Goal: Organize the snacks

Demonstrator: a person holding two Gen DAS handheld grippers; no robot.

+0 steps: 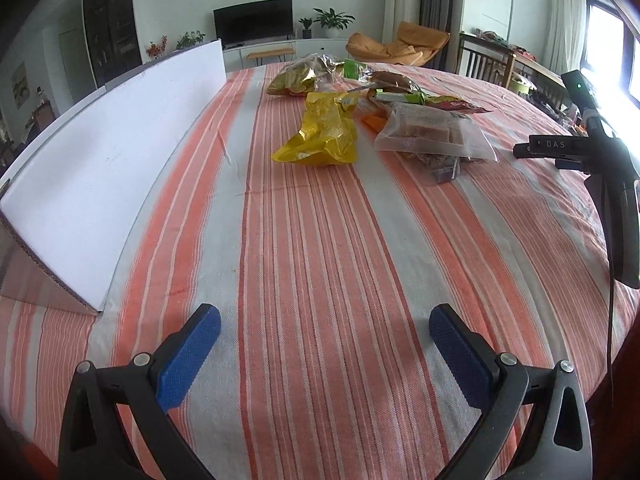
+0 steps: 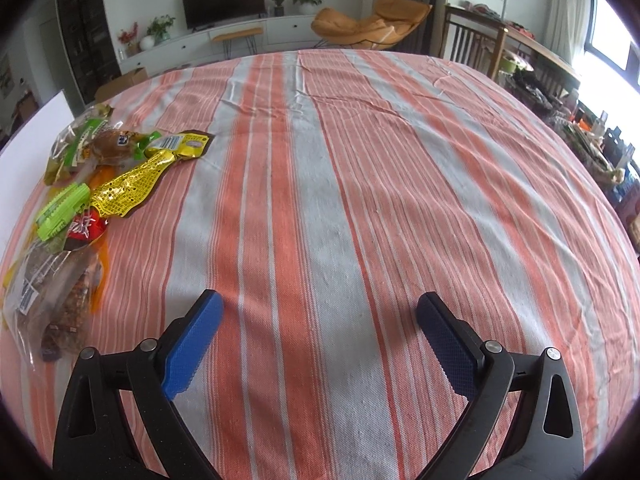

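Left wrist view: two empty, spread grippers, left gripper (image 1: 325, 336), right gripper (image 2: 320, 322); one yellow bag (image 1: 320, 132).

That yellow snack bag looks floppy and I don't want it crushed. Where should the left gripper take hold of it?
Judging by its pose, grip the crumpled near end of the yellow bag, coming straight forward and low with the left gripper. That end bunches up off the striped cloth and faces the open jaws.

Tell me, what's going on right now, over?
Left gripper open, empty. Right gripper open, empty. Snack pile untouched on striped tablecloth, white box beside it. Nothing in the way.
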